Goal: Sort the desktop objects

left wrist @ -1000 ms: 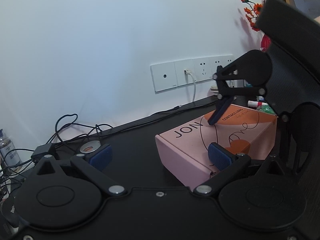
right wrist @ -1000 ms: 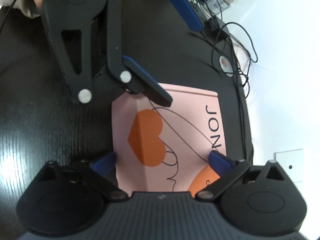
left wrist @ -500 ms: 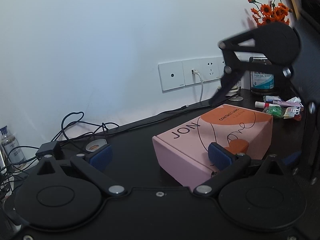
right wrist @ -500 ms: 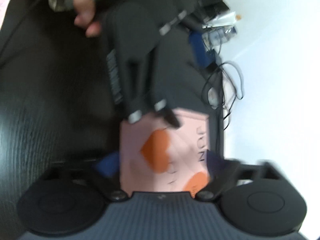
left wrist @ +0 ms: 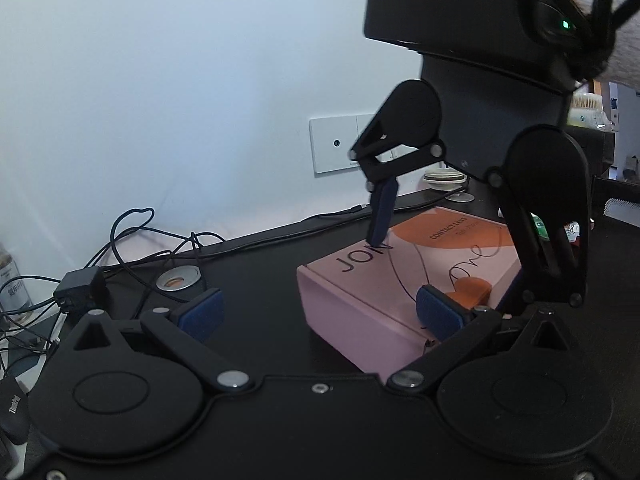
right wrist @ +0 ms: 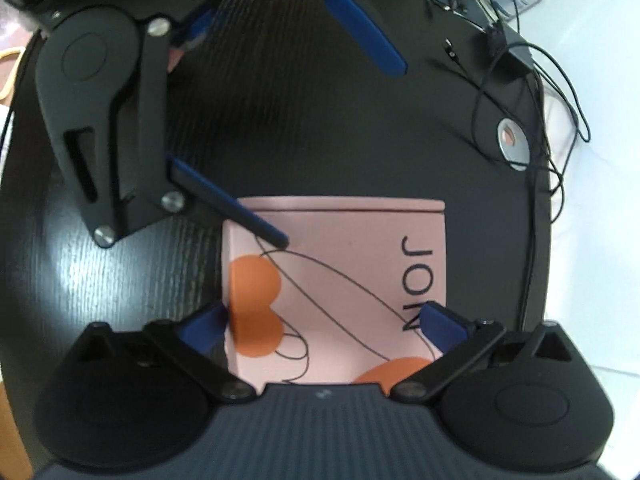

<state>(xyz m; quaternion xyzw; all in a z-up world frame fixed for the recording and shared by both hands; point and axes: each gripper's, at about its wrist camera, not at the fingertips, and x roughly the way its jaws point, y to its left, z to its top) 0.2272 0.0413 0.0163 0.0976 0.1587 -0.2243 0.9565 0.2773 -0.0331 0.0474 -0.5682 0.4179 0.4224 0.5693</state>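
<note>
I see black desk (right wrist: 100, 272) carrying pink box (right wrist: 340, 264), lettered JON, close to desk's back edge by wall. My right gripper (right wrist: 324, 326) points down over box, jaws at widest, straddling box ends, pads not visibly pressing. My left gripper (left wrist: 318, 312) low and near level, jaws wide, its right finger (left wrist: 438, 312) over box's near corner, gripping nothing. Tangled cables (left wrist: 132, 240) at desk's back left, small round metal disc (left wrist: 179, 279) beside them

pink box (right wrist: 336, 280) near end hidden (behind fingers (right wrist: 444, 328))
</note>
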